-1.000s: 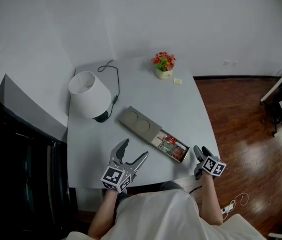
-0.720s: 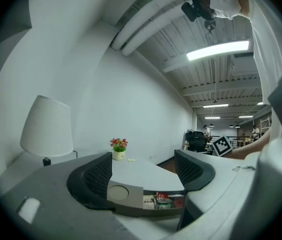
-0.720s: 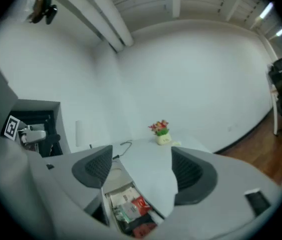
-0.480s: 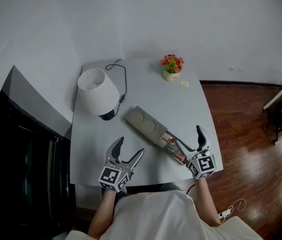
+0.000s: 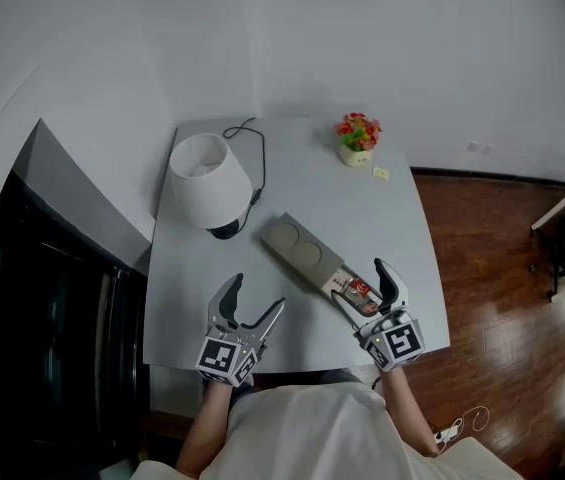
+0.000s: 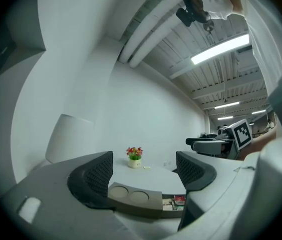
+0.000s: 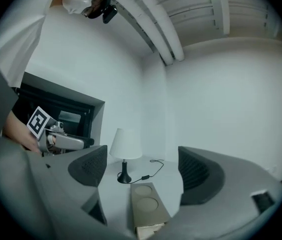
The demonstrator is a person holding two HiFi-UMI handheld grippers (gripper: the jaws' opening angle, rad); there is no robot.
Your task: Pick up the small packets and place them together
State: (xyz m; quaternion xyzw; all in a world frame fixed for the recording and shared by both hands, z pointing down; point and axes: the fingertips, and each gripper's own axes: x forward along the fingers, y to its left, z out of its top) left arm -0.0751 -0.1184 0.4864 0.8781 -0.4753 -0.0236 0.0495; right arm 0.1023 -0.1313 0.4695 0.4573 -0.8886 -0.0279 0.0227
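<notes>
A long grey tray [image 5: 302,251] lies slantwise on the white table [image 5: 382,218]. Its open near end holds small packets [image 5: 360,288], red and brown, which also show in the left gripper view as packets [image 6: 176,200]. Another small pale packet [image 5: 380,173] lies apart, next to the flower pot [image 5: 358,138]. My right gripper [image 5: 357,279] hovers level over the tray's open end. Its jaws have just been opening and stand open with nothing between them. My left gripper [image 5: 257,296] is open and empty near the table's front edge, left of the tray.
A white table lamp [image 5: 202,173] stands at the back left, its black cord [image 5: 252,153] trailing behind it. Dark glass panels [image 5: 52,318] line the left side. Wooden floor [image 5: 502,268] lies beyond the table's right edge.
My right gripper rose from below the table's front right corner, rolled upright, spread its jaws and came over the tray's open end. My left gripper shifted slightly forward.
</notes>
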